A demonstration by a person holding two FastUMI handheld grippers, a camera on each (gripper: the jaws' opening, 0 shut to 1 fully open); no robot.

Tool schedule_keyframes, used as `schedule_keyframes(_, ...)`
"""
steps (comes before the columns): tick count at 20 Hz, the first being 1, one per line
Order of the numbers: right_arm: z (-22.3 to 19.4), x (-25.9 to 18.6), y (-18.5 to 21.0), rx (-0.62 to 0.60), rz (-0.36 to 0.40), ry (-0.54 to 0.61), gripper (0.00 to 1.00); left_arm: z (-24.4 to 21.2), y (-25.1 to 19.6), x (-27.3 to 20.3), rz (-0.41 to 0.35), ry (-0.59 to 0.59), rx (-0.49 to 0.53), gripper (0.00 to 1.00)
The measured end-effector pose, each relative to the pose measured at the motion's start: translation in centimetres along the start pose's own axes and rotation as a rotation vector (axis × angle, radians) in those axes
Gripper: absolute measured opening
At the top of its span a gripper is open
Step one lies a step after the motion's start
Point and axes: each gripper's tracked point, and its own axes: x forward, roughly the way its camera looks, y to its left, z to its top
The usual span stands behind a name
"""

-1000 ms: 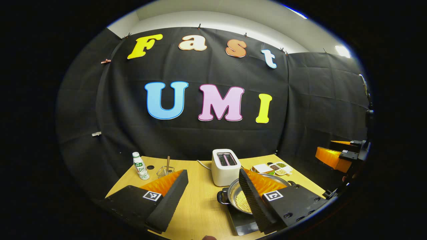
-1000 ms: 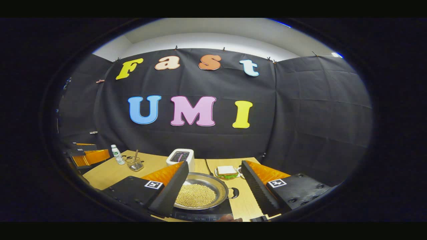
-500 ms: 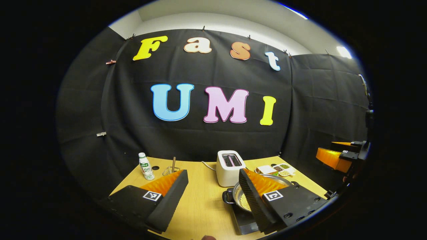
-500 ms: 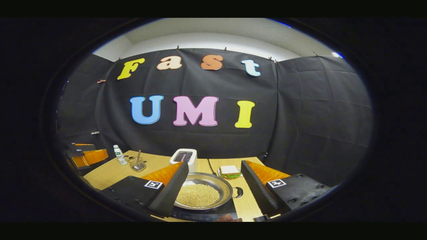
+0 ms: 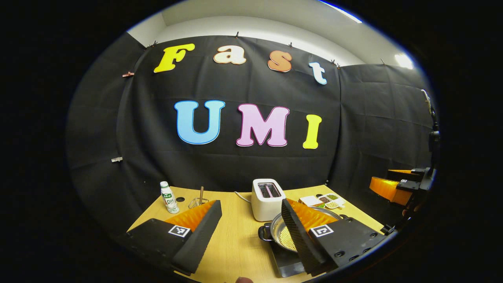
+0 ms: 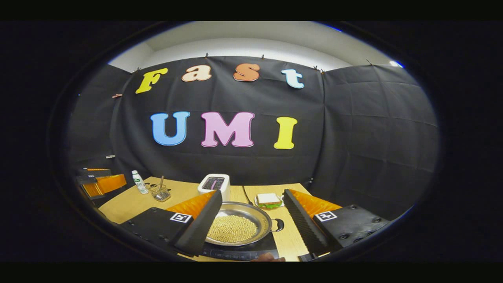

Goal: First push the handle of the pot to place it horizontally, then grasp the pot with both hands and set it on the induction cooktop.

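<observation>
Steel pot sits between right tongs.

A white toaster stands toward the back of the wooden table, its two slots facing up and a cord trailing off its left side toward the wall. Well to the toaster's left there is a small white bottle with a green label, upright near the table's far left corner. Between the bottle and the toaster sits a clear glass dish with a stick-like utensil leaning in it. To the toaster's right lie a sandwich on a plate and a divided tray of small foods.
</observation>
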Motion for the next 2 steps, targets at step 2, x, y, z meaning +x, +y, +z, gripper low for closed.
schedule_keyframes(2,0.03,0.05,0.01,0.001,-0.001,0.0,0.97,0.33,0.06,-0.04,0.002,-0.011,0.009,0.95)
